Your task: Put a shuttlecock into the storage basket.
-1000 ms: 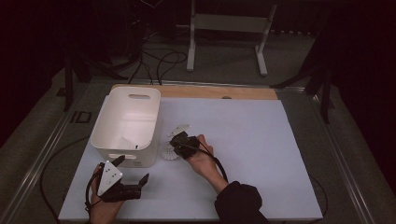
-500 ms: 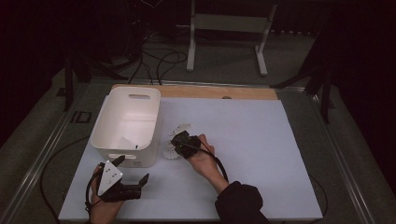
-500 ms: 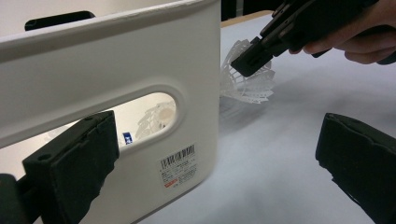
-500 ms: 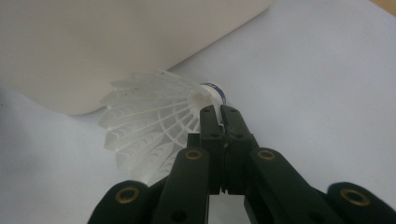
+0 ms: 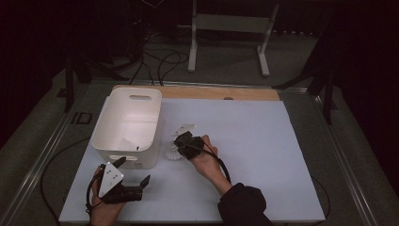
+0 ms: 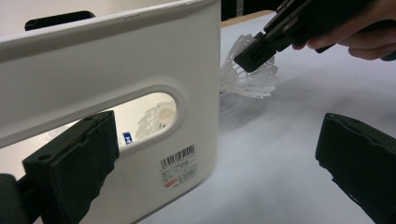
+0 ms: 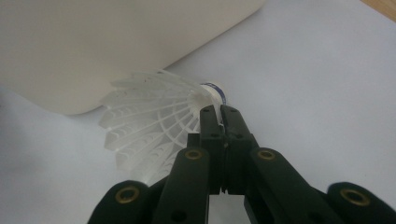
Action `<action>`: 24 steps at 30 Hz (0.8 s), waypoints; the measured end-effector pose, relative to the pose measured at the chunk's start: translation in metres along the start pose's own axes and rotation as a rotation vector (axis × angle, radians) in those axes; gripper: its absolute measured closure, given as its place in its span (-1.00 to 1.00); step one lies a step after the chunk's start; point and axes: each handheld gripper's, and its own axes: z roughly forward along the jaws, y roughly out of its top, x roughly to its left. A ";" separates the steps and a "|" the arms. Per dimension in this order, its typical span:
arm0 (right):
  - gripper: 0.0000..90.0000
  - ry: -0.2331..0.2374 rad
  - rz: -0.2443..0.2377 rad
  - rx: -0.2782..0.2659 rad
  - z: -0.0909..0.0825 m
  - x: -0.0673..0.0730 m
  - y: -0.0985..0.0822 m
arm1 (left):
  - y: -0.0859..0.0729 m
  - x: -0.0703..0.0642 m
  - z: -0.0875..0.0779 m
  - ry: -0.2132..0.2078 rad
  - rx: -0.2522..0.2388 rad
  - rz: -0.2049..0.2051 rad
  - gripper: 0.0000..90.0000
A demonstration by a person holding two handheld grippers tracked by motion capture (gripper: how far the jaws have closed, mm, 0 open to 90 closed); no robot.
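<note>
A white plastic shuttlecock (image 7: 149, 126) lies on its side on the white table sheet, beside the near right corner of a white bin (image 5: 106, 123). My right gripper (image 7: 220, 112) is shut on the skirt's edge just behind the cork; from above it shows at the bin's corner (image 5: 181, 141), with the shuttlecock (image 5: 173, 153) beneath it. My left gripper (image 5: 132, 171) rests in front of the bin, open, with nothing between its wide-set jaws (image 6: 215, 163). Through the bin's handle slot another shuttlecock (image 6: 156, 116) lies inside.
The bin (image 6: 140, 70) stands right in front of the left gripper, a label on its wall. A pale flat piece (image 5: 183, 128) sits just beyond the right gripper; what it is I cannot tell. A wooden strip (image 5: 221, 93) edges the table's far side.
</note>
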 end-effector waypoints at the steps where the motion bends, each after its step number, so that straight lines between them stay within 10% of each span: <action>1: 0.98 -0.004 0.003 0.005 -0.001 0.000 0.000 | 0.000 0.000 0.000 0.000 0.001 0.001 -1.00; 24: 0.98 -0.026 0.027 -0.013 -0.011 -0.009 -0.001 | 0.000 0.000 0.000 -0.001 0.004 0.005 -1.00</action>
